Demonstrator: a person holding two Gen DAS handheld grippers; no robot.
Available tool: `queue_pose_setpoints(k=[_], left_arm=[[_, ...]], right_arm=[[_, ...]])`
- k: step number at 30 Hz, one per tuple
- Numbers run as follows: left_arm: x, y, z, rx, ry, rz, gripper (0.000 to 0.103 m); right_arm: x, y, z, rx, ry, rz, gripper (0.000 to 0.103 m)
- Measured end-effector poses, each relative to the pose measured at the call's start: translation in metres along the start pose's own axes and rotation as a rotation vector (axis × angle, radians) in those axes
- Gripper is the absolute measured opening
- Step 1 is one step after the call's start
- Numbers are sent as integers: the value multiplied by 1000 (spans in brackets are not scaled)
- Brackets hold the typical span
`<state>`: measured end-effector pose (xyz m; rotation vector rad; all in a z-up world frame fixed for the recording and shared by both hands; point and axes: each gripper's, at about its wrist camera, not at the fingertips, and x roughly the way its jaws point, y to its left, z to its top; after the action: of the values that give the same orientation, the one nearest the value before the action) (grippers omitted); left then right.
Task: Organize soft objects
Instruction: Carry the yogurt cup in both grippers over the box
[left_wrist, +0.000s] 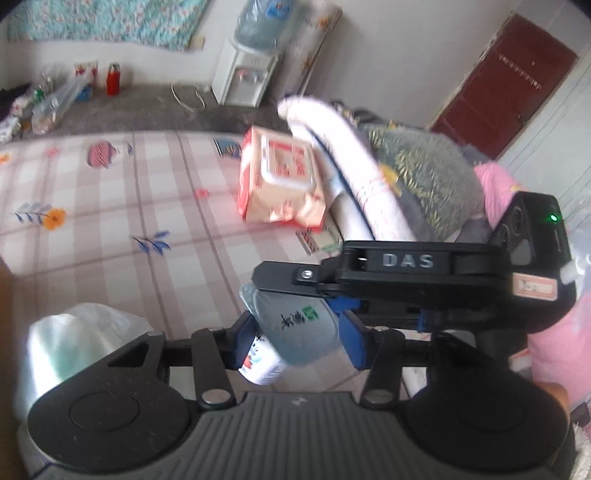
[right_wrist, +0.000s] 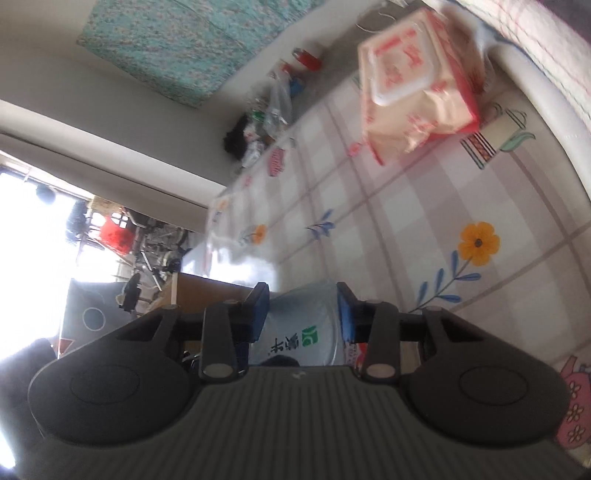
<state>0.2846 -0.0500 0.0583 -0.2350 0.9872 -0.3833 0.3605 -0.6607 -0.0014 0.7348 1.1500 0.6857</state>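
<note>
1. Both my tongs are clamped on the same soft pale-blue pack (left_wrist: 295, 328): left gripper (left_wrist: 299, 338) pads squeeze its sides, right gripper (right_wrist: 303, 312) pinches it too, jaws partly closed around it.
2. Pack hangs above the checked bedsheet (left_wrist: 110, 206), not resting on it.
3. Ahead, a pink wipes packet (left_wrist: 280, 177) leans by the rolled white towel (left_wrist: 354, 173) and pillows.
4. Plenty of open sheet on the left; a clear plastic bag (left_wrist: 74, 339) sits near the bed's edge.
5. Right tong's body (left_wrist: 424, 273) crosses just above mine.
</note>
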Motion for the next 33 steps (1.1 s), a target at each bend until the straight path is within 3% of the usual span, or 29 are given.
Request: queue_pose_setpoints(k=[6, 14, 24, 29, 33], left_arm=[[-49, 8, -10, -37, -73, -5, 50], [-128, 49, -36, -166, -141, 7, 47], [-234, 139, -104, -402, -234, 103, 48], [-259, 182, -146, -549, -207, 129, 48], [-259, 207, -176, -629, -153, 113, 48]], right_arm=[[-20, 41, -16, -54, -20, 44, 38], [-12, 110, -57, -111, 45, 128, 39], [56, 218, -132, -224, 291, 228, 41], [94, 253, -182, -289, 442, 192, 43], [119, 259, -216, -338, 543, 105, 43]])
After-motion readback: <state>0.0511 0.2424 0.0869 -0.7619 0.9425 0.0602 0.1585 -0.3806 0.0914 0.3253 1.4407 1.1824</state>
